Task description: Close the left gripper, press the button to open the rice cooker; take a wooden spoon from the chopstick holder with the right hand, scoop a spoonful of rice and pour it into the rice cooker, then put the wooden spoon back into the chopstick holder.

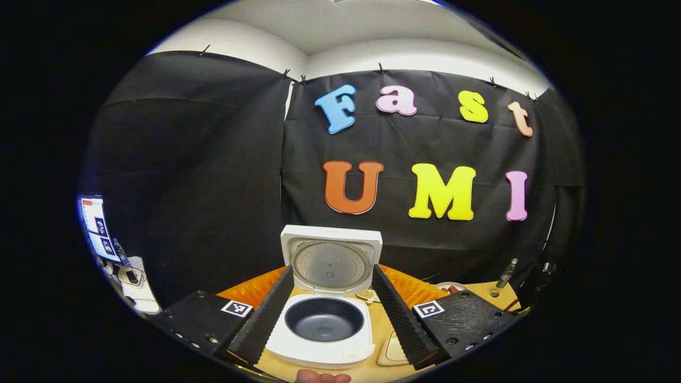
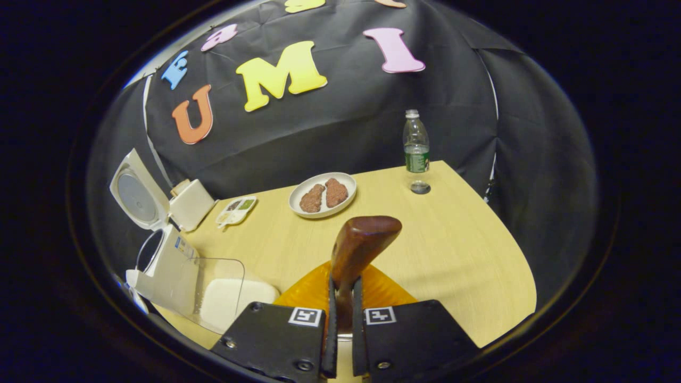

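The left gripper (image 1: 331,314) holds its jaws wide apart around the open cooker (image 1: 324,319). The right gripper (image 2: 341,319) clamps the spoon (image 2: 357,250), whose lower end is hidden.

Black cloth wall (image 1: 213,175) hangs behind a pale wooden table (image 2: 457,239) — white ceiling (image 1: 340,26) above, evenly lit.

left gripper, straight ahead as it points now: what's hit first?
Likely the rice cooker: its open pot sits between the left gripper's spread fingers, raised lid just behind. Depth is uncertain.
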The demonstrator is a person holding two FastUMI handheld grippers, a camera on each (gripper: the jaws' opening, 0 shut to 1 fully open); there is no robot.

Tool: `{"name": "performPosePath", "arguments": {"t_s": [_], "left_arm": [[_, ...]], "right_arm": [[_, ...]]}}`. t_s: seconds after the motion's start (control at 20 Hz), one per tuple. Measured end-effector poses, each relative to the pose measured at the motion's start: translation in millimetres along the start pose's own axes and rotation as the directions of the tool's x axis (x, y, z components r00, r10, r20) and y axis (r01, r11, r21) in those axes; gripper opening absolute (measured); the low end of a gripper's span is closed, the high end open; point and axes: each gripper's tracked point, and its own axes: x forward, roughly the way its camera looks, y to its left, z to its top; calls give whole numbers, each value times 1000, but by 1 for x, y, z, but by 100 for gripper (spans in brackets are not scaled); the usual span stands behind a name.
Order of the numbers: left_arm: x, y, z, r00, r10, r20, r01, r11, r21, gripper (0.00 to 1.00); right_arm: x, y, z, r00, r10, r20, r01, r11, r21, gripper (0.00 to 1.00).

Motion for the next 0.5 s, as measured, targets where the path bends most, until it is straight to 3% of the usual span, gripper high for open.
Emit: {"name": "performPosePath", "arguments": {"t_s": [0.3,0.5], "left_arm": [[0,32,-15,996,-81,-28,81,997,0,95],[4,61,-11,994,-113,-7,113,994,0,94]], "right_arm": [[-49,20,50,985,-90,145,103,991,-82,13],[-83,63,73,979,-84,188,104,990,-96,10]]}}
